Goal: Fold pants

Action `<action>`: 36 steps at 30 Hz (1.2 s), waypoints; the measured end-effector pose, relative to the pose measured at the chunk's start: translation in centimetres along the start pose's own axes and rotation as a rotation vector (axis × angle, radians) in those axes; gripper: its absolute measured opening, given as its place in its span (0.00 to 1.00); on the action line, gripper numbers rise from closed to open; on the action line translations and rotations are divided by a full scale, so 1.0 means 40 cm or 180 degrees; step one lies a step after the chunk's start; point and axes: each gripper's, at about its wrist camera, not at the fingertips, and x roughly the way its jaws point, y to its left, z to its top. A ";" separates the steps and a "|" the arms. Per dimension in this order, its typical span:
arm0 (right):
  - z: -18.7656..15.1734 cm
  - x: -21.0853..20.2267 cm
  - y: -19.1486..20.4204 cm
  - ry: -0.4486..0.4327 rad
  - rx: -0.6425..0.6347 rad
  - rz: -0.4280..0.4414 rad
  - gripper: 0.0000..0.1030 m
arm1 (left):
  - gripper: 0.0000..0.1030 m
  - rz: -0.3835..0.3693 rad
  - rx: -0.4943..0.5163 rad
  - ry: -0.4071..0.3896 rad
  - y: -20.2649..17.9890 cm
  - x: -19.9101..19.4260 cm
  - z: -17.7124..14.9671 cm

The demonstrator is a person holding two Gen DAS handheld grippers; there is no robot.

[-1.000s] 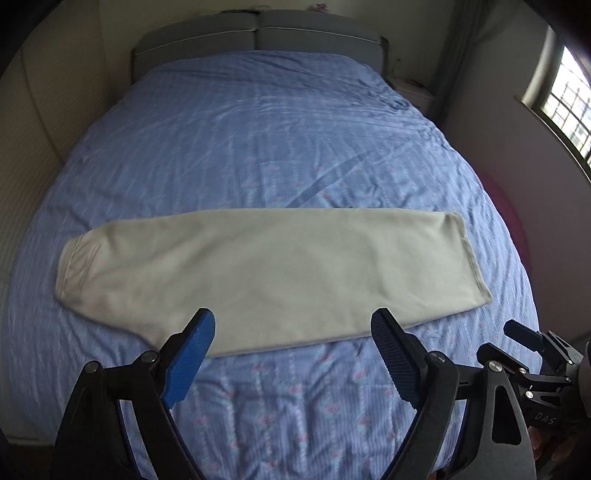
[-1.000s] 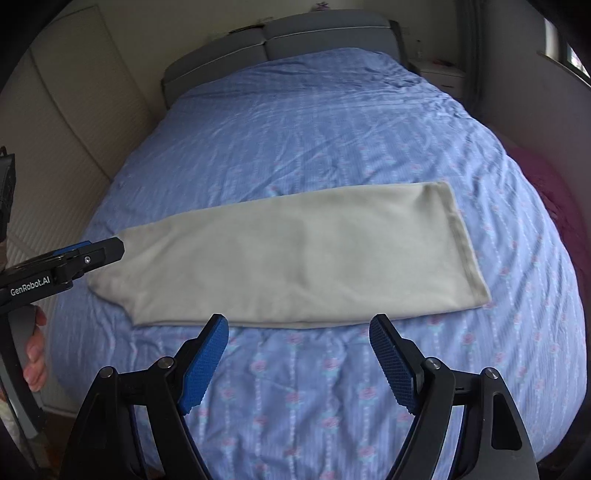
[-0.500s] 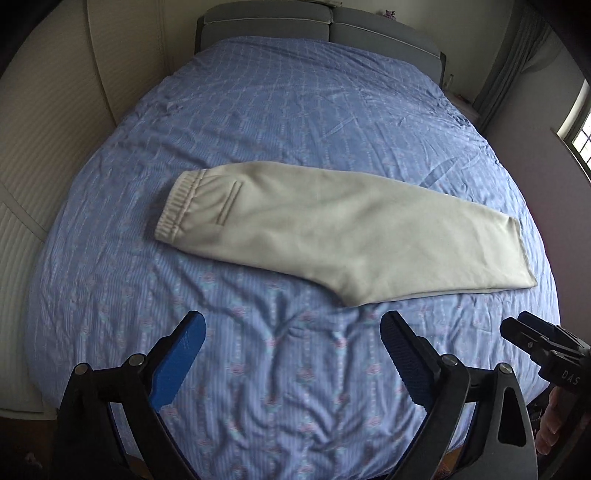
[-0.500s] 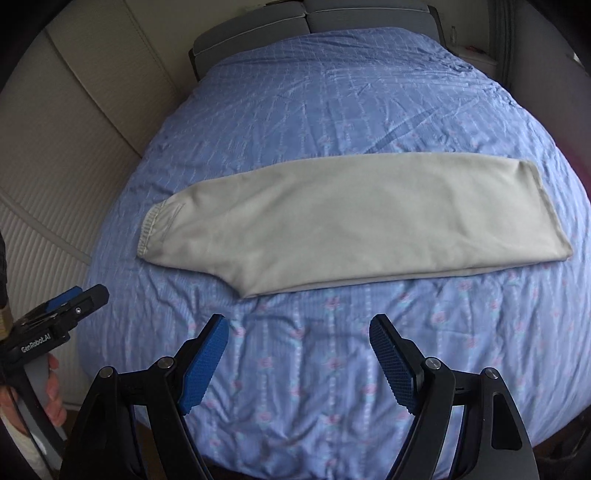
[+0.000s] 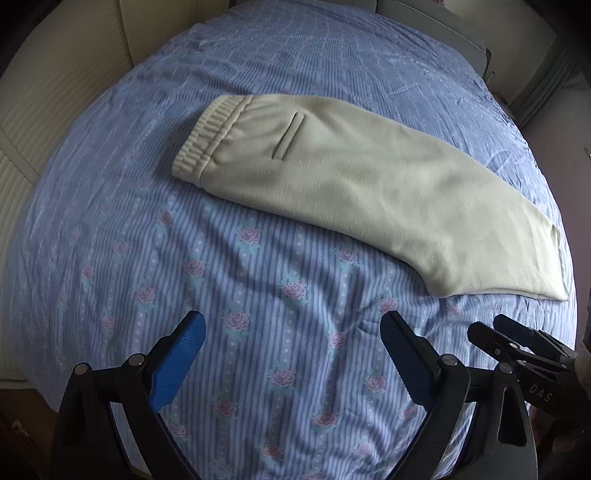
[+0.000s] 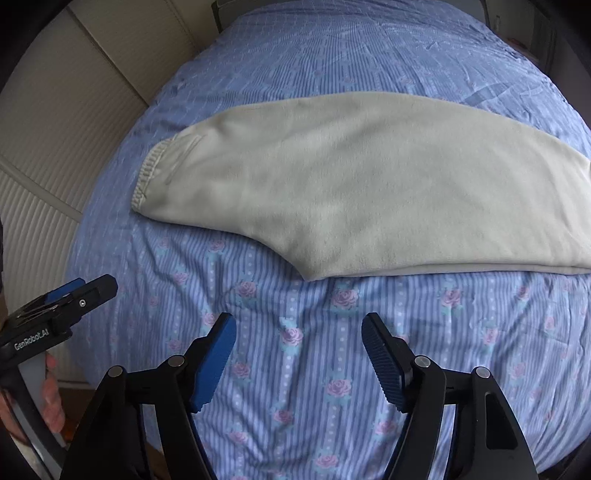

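Cream pants (image 5: 369, 177) lie flat on the bed, folded lengthwise leg on leg. The ribbed waistband (image 5: 207, 136) is at the left and the leg cuffs (image 5: 557, 266) at the right. They also show in the right wrist view (image 6: 351, 192). My left gripper (image 5: 291, 332) is open and empty above the bedspread, short of the pants' near edge. My right gripper (image 6: 299, 328) is open and empty, just short of the crotch corner (image 6: 310, 273). Each gripper shows in the other's view: the right one (image 5: 517, 343), the left one (image 6: 74, 291).
The bed has a blue striped bedspread with pink roses (image 5: 258, 295). A grey headboard (image 5: 436, 22) stands at the far end. A beige ribbed wall panel (image 6: 55, 147) runs along the left side. A curtain (image 5: 546, 81) hangs at the far right.
Both grippers have swung left and moved in lower over the bed. The pants now sit closer and further right in both views. The pants have not moved. Both grippers stay open.
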 end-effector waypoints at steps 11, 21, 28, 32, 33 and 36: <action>0.046 0.185 -0.018 0.0348 -0.0148 0.0083 0.56 | 0.94 0.0058 -0.0503 0.0149 0.024 0.096 -0.041; 0.106 0.169 -0.016 0.0176 -0.0218 0.0249 0.52 | 0.94 0.0115 -0.0721 0.0105 0.049 0.072 -0.043; 0.108 0.209 0.003 0.0237 -0.0346 0.0242 0.50 | 0.94 0.0205 -0.0617 0.0081 0.042 0.063 -0.044; 0.123 0.185 0.056 -0.0044 -0.0794 0.0070 0.50 | 0.94 0.0258 -0.0666 0.0118 0.051 0.064 -0.051; 0.125 0.199 0.056 -0.0004 -0.0825 0.0031 0.49 | 0.94 0.0266 -0.0679 0.0125 0.055 0.063 -0.053; 0.123 0.225 0.044 0.0272 -0.0654 0.0205 0.46 | 0.94 0.0292 -0.0717 0.0118 0.074 0.051 -0.054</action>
